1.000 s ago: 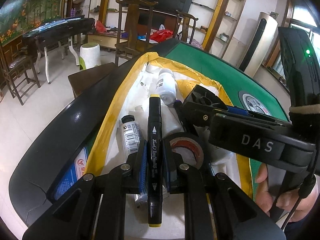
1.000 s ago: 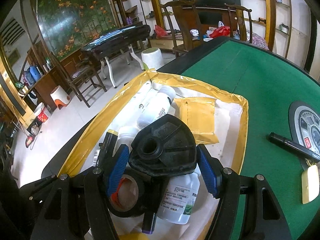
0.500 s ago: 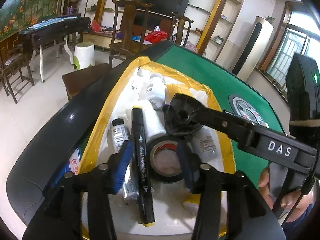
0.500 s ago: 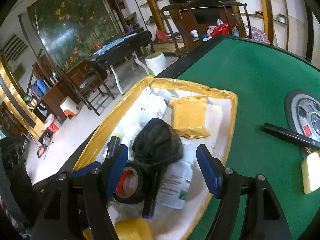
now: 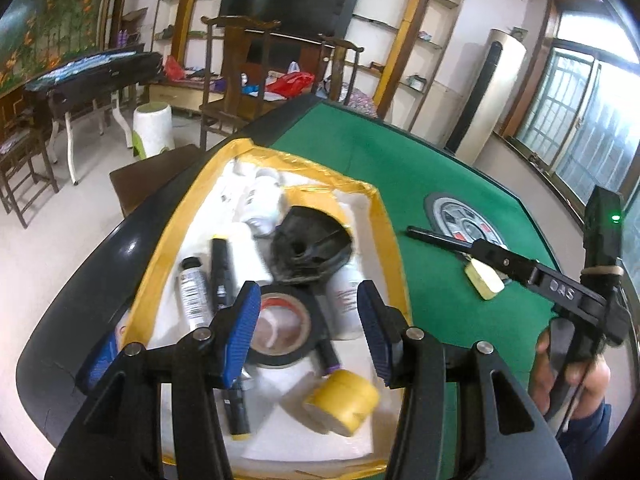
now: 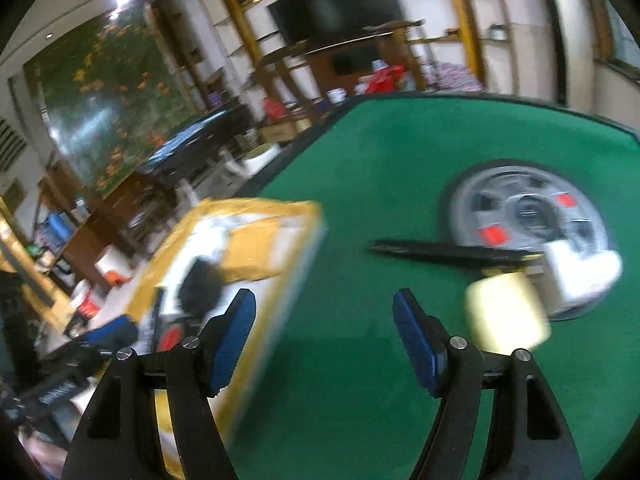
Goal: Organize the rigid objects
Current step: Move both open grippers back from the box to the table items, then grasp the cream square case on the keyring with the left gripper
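Observation:
A white box with a yellow taped rim (image 5: 160,260) holds a black marker (image 5: 222,268), a black tape roll (image 5: 292,354), a black round plastic part (image 5: 310,248), a yellow roll (image 5: 344,402) and white bottles (image 5: 344,304). My left gripper (image 5: 308,300) hangs open just above the tape roll, gripping nothing. My right gripper (image 6: 324,304) is over bare green felt to the right of the box (image 6: 304,248), its jaws opening with nothing between them. A black pen (image 6: 440,250) and a pale yellow block (image 6: 506,312) lie ahead of it to the right.
The green felt table (image 5: 400,168) has a round silver dial plate (image 6: 528,216) at its middle. In the left wrist view one of the right gripper's fingers (image 5: 500,258) reaches over the pen (image 5: 436,238), held by a hand (image 5: 576,372). Chairs and shelves stand beyond the table.
My left gripper opened and let go of the black marker, which now lies in the box, then rose. My right gripper released the black round part into the box and swung right over the felt.

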### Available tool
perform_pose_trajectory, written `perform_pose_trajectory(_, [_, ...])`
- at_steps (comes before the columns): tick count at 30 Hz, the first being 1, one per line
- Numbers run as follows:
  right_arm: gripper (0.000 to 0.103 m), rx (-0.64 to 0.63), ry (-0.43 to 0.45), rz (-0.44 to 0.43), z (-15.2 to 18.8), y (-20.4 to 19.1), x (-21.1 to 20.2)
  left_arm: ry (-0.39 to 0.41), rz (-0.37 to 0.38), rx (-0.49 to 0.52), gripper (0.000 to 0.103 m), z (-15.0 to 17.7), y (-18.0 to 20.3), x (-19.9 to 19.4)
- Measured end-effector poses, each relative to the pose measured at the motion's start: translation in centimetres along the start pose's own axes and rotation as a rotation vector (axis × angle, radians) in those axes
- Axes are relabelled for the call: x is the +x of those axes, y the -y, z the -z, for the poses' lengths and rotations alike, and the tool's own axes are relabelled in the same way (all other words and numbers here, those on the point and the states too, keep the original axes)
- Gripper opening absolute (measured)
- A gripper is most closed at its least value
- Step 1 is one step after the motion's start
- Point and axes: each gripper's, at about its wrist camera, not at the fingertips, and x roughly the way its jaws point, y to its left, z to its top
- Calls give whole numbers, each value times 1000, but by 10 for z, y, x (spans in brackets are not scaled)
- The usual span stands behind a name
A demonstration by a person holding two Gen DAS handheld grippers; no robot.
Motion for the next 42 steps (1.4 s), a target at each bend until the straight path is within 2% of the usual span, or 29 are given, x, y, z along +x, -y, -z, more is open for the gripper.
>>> perform_pose_trajectory(3, [70,74,4,66,-5,41,-5,-7,10,29,49,1,14,2])
perform_pose_trajectory(6, [70,150,-18,66,-8,73,0,-24,24,56,49,3,29,6])
perform_pose_trajectory(10, [70,192,-39,58,-13,94,9,-40,43,108,49,8,46,9])
perform_pose_trajectory(17, [70,106,-96,113,-6,82,27,-52,51,138,49,12,52,8])
perform_pose_trajectory(19, [68,90,-99,95,-3,79,30,-53,51,131,49,12,50,8])
perform_pose_trajectory(22, [56,8,-103,75,2,63,32,-56,51,123,49,13,50,8])
perform_pose_trajectory(23, [47,-33,-125,67,5,54,34,-58,50,122,49,14,51,8])
perform_pose_trajectory(27, [45,-71,-159,-21,11,41,28,-63,50,139,49,15,57,7])
perform_pose_trajectory(29, [47,-42,-152,-21,8,45,20,-75,50,150,49,14,61,9])
perform_pose_trajectory(31, [53,-3,-125,-26,5,55,7,-96,59,172,49,11,70,13])
perform_pose_trajectory(33, [59,48,-74,-12,2,67,-10,-115,71,199,60,6,81,18])
perform_pose_trajectory(38, [64,130,31,-9,-5,96,-46,-194,114,303,78,-8,128,40])
perform_pose_trajectory(42, [65,202,61,6,-12,114,-56,-239,64,386,80,-17,163,69])
